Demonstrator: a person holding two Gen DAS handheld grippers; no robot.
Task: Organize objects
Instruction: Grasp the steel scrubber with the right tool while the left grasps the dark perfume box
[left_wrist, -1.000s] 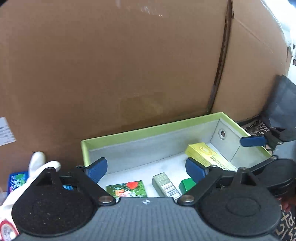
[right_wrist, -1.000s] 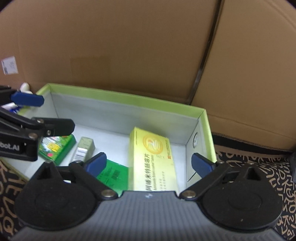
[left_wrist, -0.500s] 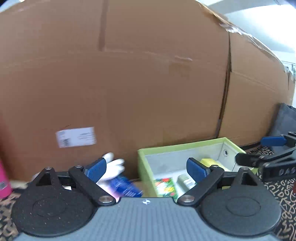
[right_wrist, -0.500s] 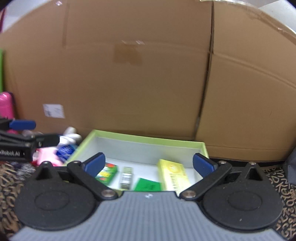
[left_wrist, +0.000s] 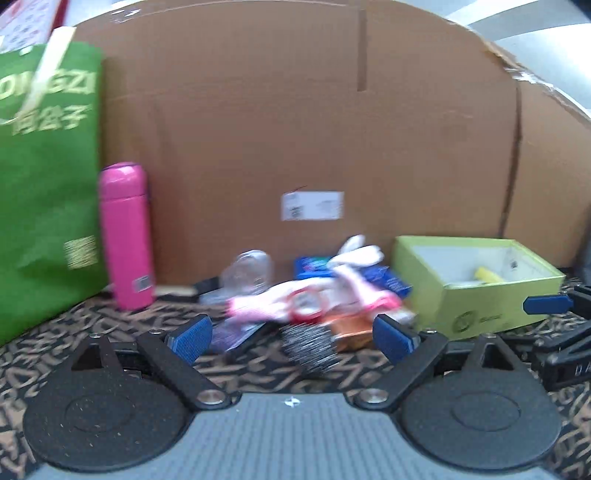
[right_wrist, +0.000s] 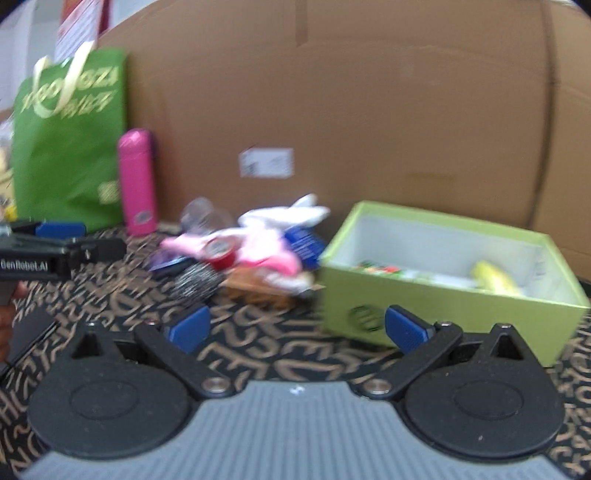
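Observation:
A lime green open box (left_wrist: 476, 291) (right_wrist: 436, 299) sits on the patterned cloth at the right and holds a yellow packet (right_wrist: 495, 278) and small green packs. Left of it lies a blurred pile: a pink and white plush toy (left_wrist: 332, 291) (right_wrist: 266, 236), a red tape roll (right_wrist: 219, 253), blue packets (left_wrist: 384, 277), a steel scourer (left_wrist: 314, 341) (right_wrist: 195, 282) and a clear cup (left_wrist: 251, 269). My left gripper (left_wrist: 291, 336) is open and empty, short of the pile. My right gripper (right_wrist: 295, 326) is open and empty, before the box's left corner.
A large cardboard wall (left_wrist: 314, 129) closes the back. A pink flask (left_wrist: 127, 236) (right_wrist: 136, 181) and a green shopping bag (left_wrist: 44, 184) (right_wrist: 70, 136) stand at the left. The left gripper's body (right_wrist: 40, 254) shows at the right wrist view's left edge.
Both grippers have pulled back and up from inside the green box, still open. The left one has swung left, so the pile, flask and bag have come into view.

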